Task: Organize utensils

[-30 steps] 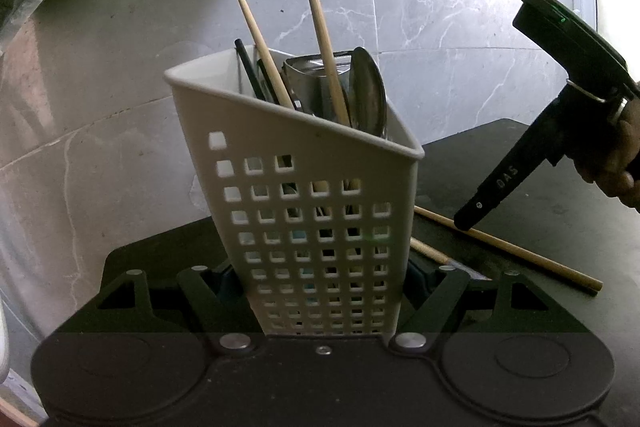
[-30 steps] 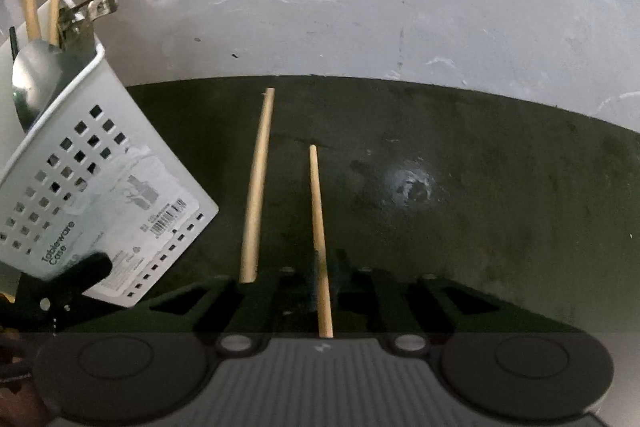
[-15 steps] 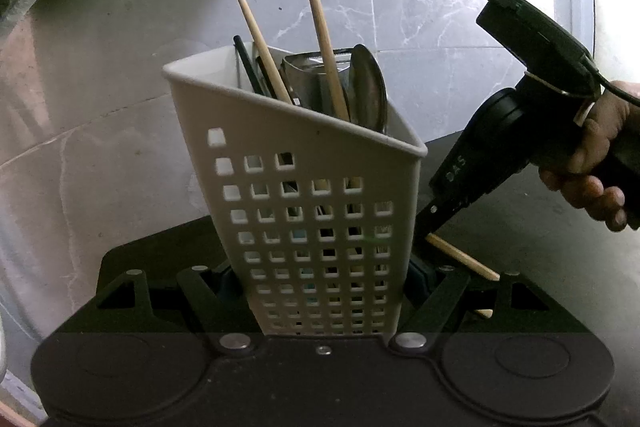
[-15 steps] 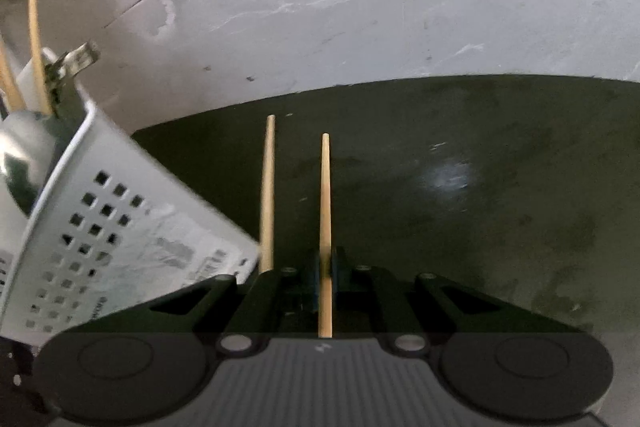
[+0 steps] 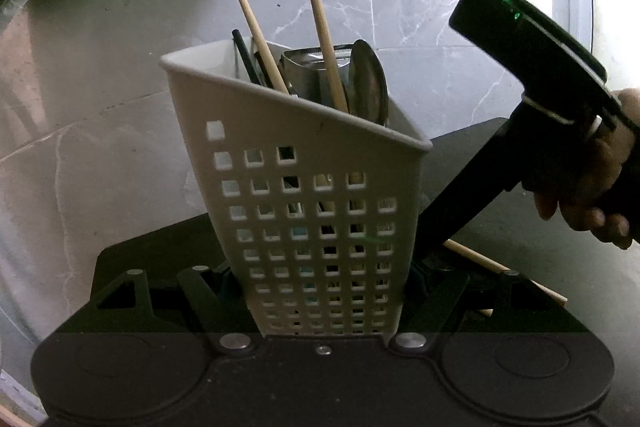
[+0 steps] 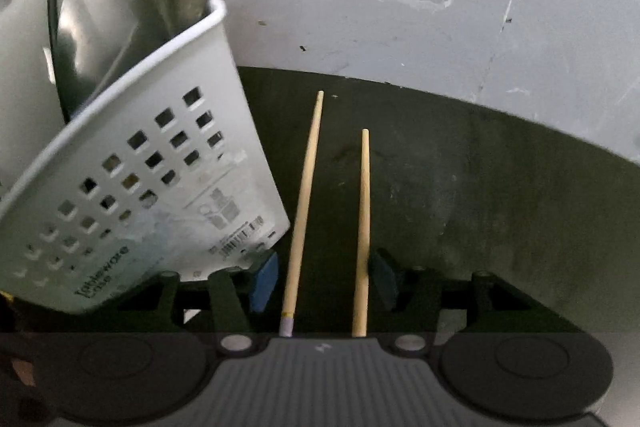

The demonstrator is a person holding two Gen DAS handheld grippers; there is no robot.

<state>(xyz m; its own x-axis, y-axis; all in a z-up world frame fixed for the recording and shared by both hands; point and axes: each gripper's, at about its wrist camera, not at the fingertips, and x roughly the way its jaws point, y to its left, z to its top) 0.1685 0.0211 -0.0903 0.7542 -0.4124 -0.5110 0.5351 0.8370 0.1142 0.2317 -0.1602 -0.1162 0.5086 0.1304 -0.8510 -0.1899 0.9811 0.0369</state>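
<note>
Left gripper (image 5: 324, 291): jaws closed against the lower walls of the white perforated utensil caddy (image 5: 316, 203), 1 finger on each side. The caddy is gripped and leans to the left in the left wrist view, its base low over the dark mat (image 5: 532, 227).

Right gripper (image 6: 324, 279): jaws are opening and stand partly apart. The blue pads (image 6: 262, 281) sit on either side of 2 wooden chopsticks. The left chopstick (image 6: 304, 203) lies just inside the left pad; the right chopstick (image 6: 363, 223) lies just beside the right pad, and contact there cannot be confirmed. Neither stick is pinched. Both lie flat on the mat, roughly parallel, tips pointing away from the camera. In the left wrist view a person's hand (image 5: 592, 187) holds this gripper's handle, with its fingers reaching down behind the caddy's right edge.

Caddy contents: 2 upright wooden chopsticks (image 5: 324, 35), 1 dark stick (image 5: 245, 57), 1 metal spoon (image 5: 368, 83) with its bowl up, and 1 further metal utensil (image 5: 308, 75) of unclear type.

Caddy exterior, right wrist view: a printed label with a barcode (image 6: 240, 239).
</note>
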